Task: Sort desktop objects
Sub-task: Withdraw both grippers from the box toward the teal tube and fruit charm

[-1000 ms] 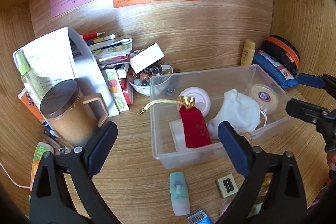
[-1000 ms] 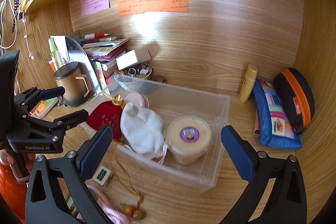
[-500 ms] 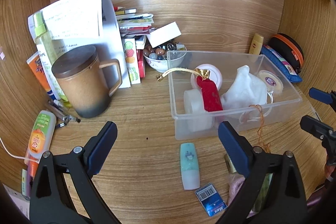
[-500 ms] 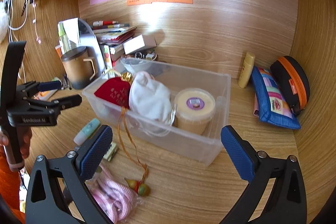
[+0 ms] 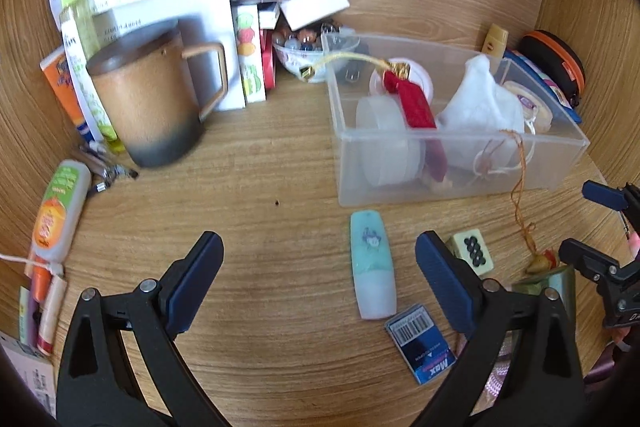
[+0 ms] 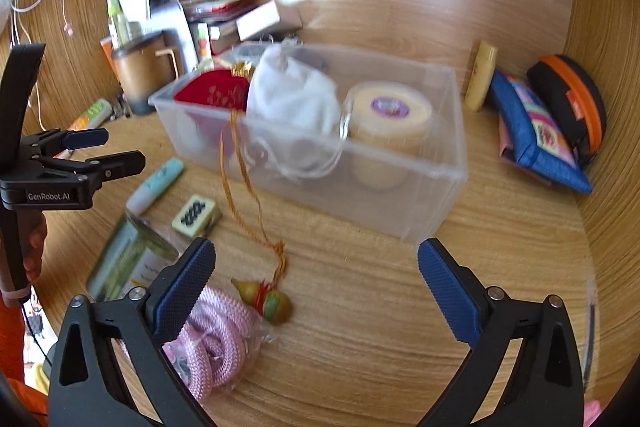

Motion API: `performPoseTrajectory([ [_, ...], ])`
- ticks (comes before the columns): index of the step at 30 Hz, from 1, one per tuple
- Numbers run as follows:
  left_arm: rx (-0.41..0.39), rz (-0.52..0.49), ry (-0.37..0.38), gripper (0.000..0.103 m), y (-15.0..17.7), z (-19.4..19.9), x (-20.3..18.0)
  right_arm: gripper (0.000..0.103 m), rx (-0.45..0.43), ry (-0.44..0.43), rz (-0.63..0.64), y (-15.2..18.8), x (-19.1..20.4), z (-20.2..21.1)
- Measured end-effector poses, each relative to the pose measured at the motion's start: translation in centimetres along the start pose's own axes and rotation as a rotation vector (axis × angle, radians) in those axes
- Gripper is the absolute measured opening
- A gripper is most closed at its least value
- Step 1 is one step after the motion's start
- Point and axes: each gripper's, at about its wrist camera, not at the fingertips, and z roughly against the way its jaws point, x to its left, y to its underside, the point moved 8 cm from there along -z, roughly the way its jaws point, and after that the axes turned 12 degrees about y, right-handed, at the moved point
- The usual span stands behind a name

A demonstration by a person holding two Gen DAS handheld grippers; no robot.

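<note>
A clear plastic bin (image 5: 460,167) (image 6: 440,195) holds a red pouch (image 5: 416,107), a white cloth bag (image 5: 480,111) (image 6: 288,95) and a round cream tub (image 6: 388,115). On the desk in front lie a mint tube (image 5: 372,263) (image 6: 156,183), a mahjong tile (image 5: 470,251) (image 6: 196,215), a blue card (image 5: 420,343), a gourd charm (image 6: 264,301) on a gold cord hanging from the bin, pink rope (image 6: 216,343) and a green tin (image 6: 128,259). My left gripper (image 5: 320,283) is open above the desk. My right gripper (image 6: 316,287) is open near the charm.
A brown mug (image 5: 148,99), papers, books, a bead bowl (image 5: 308,55) and bottles crowd the back left. An orange-capped tube (image 5: 56,211) lies at the left. A yellow bottle (image 6: 482,75), blue pouch (image 6: 536,131) and black-orange case (image 6: 572,99) sit right, against wooden walls.
Both grippers have pulled back and down from the bin. More of the front desk and its loose items now shows. Both stay open.
</note>
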Motion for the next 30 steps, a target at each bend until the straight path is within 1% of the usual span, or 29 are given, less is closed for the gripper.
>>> performPoseTrajectory([
  [1, 0.005, 0.006, 0.003, 0.098, 0.3, -0.2, 0.1, 0.090, 0.009, -0.002, 0.002, 0.2, 0.1, -0.2],
  [3, 0.017, 0.011, 0.011, 0.098, 0.8, -0.5, 0.0, 0.087, 0.027, -0.011, 0.001, 0.6, 0.4, -0.7],
  [5, 0.028, 0.010, 0.010, 0.098, 1.2, -0.8, 0.0, 0.086, 0.039, -0.011, -0.008, 0.9, 0.5, -0.9],
  [6, 0.037, 0.010, 0.007, 0.098, 1.4, -1.0, 0.0, 0.083, 0.037, -0.012, -0.015, 1.0, 0.6, -0.9],
  [9, 0.052, 0.014, 0.008, 0.098, 1.7, -1.4, 0.1, 0.081, 0.031, -0.012, -0.016, 1.1, 0.7, -0.6],
  [13, 0.054, 0.000, 0.001, 0.098, 1.7, -1.7, 0.0, 0.081, 0.026, 0.004, -0.017, 1.2, 0.7, -0.6],
  [18, 0.050, -0.028, -0.017, 0.098, 1.4, -2.0, -0.2, 0.081, 0.037, -0.005, -0.044, 1.3, 0.5, -1.2],
  [20, 0.051, -0.039, 0.003, 0.098, 1.4, -2.1, -0.6, 0.081, 0.042, 0.000, -0.047, 1.2, 0.5, -1.5],
  [24, 0.070, -0.068, -0.005, 0.098, 1.7, -2.4, -1.0, 0.081, 0.049, 0.009, -0.044, 1.1, 0.6, -1.8],
  [30, 0.078, -0.050, 0.004, 0.098, 1.7, -2.4, -0.7, 0.078, 0.066, -0.013, -0.033, 1.8, 0.6, -1.3],
])
